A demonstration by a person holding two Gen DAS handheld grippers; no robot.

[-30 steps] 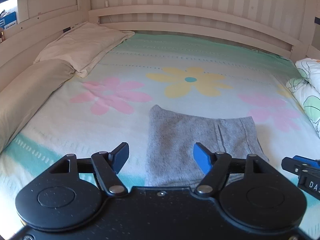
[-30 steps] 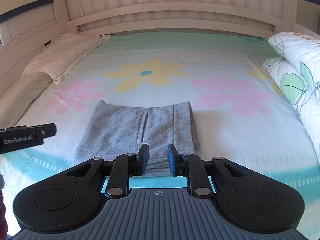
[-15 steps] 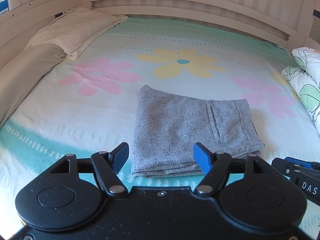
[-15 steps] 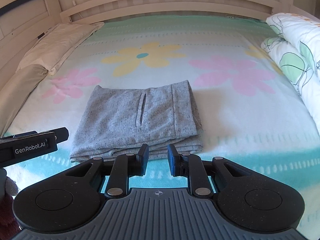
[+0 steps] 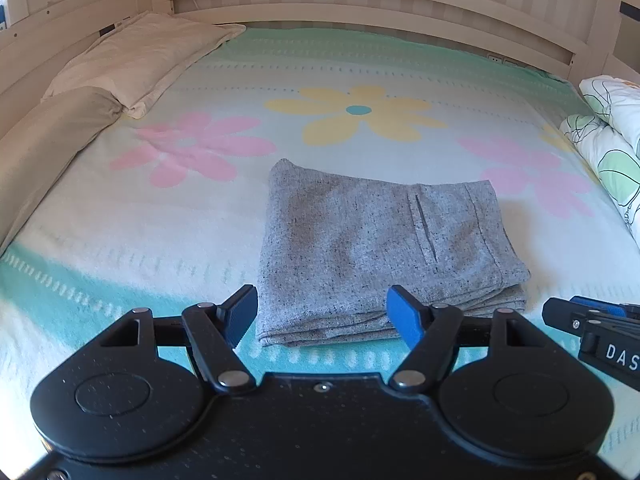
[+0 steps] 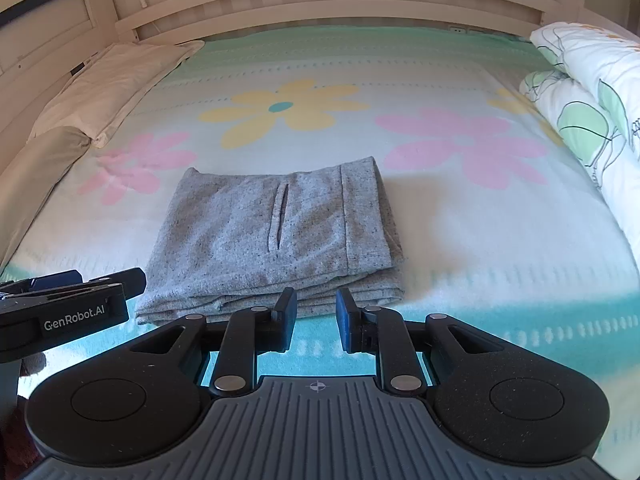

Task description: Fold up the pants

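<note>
I see the pants [image 5: 384, 248] folded into a grey stack mid-frame on the bed [image 5: 160, 220]. My left hand-held gripper [image 5: 322, 314] hangs released, jaws wide, just below the stack's near edge. My right hand-held gripper [image 6: 316, 316] is also released, jaws narrowly apart and empty, at the stack's lower edge.

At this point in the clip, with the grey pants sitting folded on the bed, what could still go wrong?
1. The pants lie stacked, with loose layer edges along the near side; a nudge from either open tongs, left or right, might undo the fold.
2. The top layer sits slightly askew over the lower ones at the right corner, so the stack could slump if lifted.
3. The blanket looks soft; pressing on it nearby may tilt the stack.
</note>
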